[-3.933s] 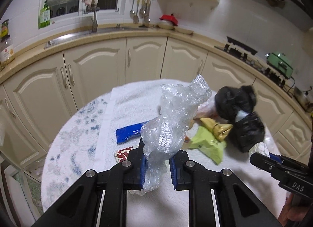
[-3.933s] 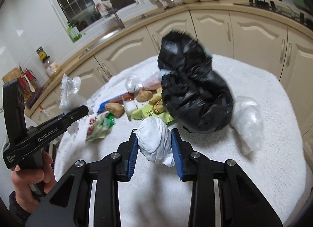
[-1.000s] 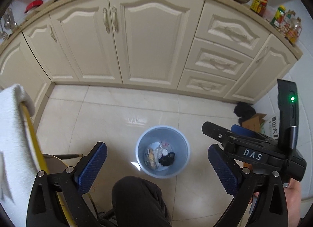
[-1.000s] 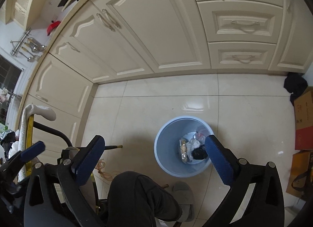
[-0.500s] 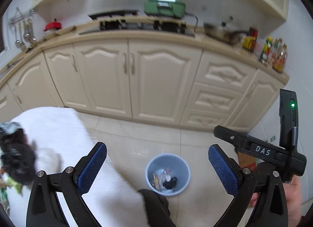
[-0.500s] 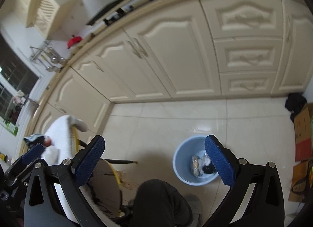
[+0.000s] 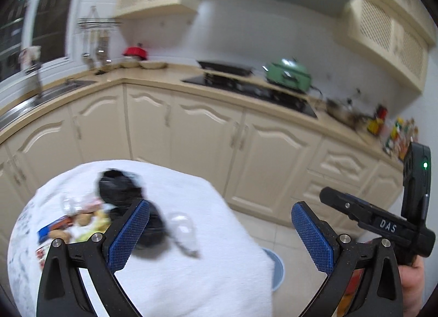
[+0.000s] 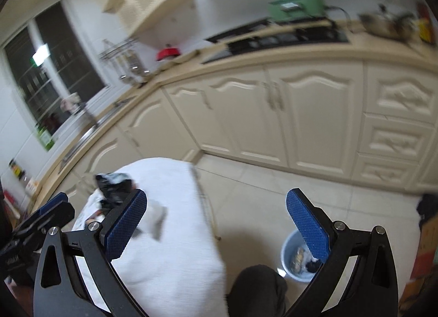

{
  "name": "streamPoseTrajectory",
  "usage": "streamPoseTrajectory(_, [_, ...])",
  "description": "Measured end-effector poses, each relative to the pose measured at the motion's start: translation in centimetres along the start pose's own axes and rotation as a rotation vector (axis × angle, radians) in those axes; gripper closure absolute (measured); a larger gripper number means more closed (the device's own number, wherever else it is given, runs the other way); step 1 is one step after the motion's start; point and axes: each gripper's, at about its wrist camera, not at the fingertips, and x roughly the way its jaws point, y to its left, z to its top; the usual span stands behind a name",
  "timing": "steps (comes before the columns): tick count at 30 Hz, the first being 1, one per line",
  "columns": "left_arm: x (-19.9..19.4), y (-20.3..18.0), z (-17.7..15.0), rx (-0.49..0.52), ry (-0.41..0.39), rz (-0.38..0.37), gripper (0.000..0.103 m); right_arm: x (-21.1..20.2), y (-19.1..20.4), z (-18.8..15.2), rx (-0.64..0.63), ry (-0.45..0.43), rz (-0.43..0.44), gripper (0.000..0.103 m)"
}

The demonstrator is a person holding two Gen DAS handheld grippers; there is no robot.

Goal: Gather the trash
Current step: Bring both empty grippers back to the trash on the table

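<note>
My left gripper (image 7: 219, 235) is open and empty, above the near right edge of the white-cloth table (image 7: 191, 276). On the table lie a black plastic bag (image 7: 120, 188), a clear plastic bag (image 7: 183, 230) and several wrappers (image 7: 71, 228). My right gripper (image 8: 216, 226) is open and empty, held over the floor beside the table (image 8: 169, 248). The blue trash bin (image 8: 293, 262) stands on the floor at lower right with trash inside; in the left wrist view only its rim (image 7: 277, 267) shows past the table edge. Both views are motion-blurred.
Cream kitchen cabinets (image 7: 191, 131) curve behind the table, with a sink (image 7: 41, 95) at left and a stove with a green pot (image 7: 288, 75) at right. The right gripper's body (image 7: 383, 224) shows at the right of the left wrist view. A knee (image 8: 257, 287) shows near the bin. Cardboard boxes (image 8: 427, 237) stand at far right.
Both grippers have swung up and left from the bin on the floor back toward the table. The table and its trash have come into view. Both stay open and empty.
</note>
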Motion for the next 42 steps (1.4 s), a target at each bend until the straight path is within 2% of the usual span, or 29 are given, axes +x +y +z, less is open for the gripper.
streamPoseTrajectory(3, [-3.4, 2.4, -1.3, -0.041, -0.036, 0.058, 0.001, 0.4, 3.2, 0.1, -0.059, -0.003, 0.03, 0.0])
streamPoseTrajectory(9, [-8.7, 6.1, -4.3, -0.122, -0.057, 0.145, 0.001, 1.6, 10.2, -1.0, -0.179, 0.006, 0.126, 0.0])
streamPoseTrajectory(13, [-11.5, 7.4, -5.5, -0.161, -0.069, 0.195, 0.001, 2.6, 13.7, -2.0, -0.221, 0.019, 0.188, 0.0])
streamPoseTrajectory(19, [-13.6, 7.6, -6.3, -0.181, -0.085, 0.277, 0.001, 3.8, 17.5, -3.5, -0.303, 0.042, 0.222, 0.0])
streamPoseTrajectory(25, [-11.4, 9.9, -7.3, -0.249, -0.006, 0.329, 0.001, 5.5, 19.4, -4.7, -0.355, 0.096, 0.231, 0.0])
streamPoseTrajectory(32, [-6.2, 15.5, -5.9, -0.297, 0.092, 0.354, 0.001, 8.7, 20.2, -5.6, -0.379, 0.161, 0.209, 0.0])
streamPoseTrajectory(42, [1.3, 18.1, -5.3, -0.321, 0.208, 0.395, 0.001, 15.0, 20.9, -6.1, -0.398, 0.246, 0.161, 0.0])
